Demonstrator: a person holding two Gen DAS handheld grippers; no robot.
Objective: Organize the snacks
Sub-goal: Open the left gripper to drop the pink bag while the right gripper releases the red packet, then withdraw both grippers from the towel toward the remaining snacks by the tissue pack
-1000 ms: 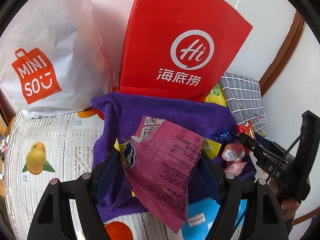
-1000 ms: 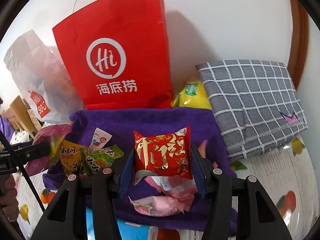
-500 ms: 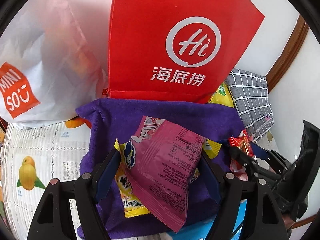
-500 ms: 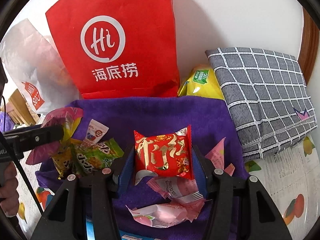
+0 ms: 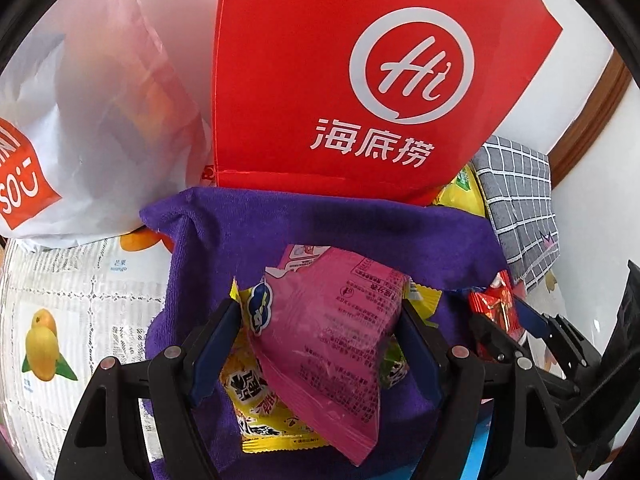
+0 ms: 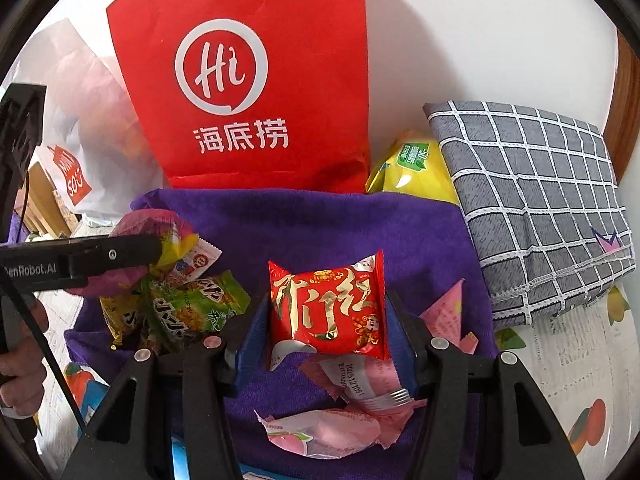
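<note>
We hold the pink snack packet [image 5: 328, 344] clamped in the left gripper [image 5: 320, 344] and the red packet [image 6: 326, 312] clamped in the right gripper [image 6: 326, 320], both above the purple cloth [image 6: 320, 220]; we should keep both grips firm, lifting them high enough to clear the red paper bag [image 6: 248, 80] rim

Grey checked cushion [image 6: 536, 208], fruit-print tablecloth [image 5: 76, 300].

Bare purple towel [image 6: 320, 224] lay open ahead of both grippers. The red paper bag [image 6: 256, 80] walled off the back, with the white plastic bag [image 5: 100, 120] at left and the checked cushion [image 6: 540, 208] at right.
</note>
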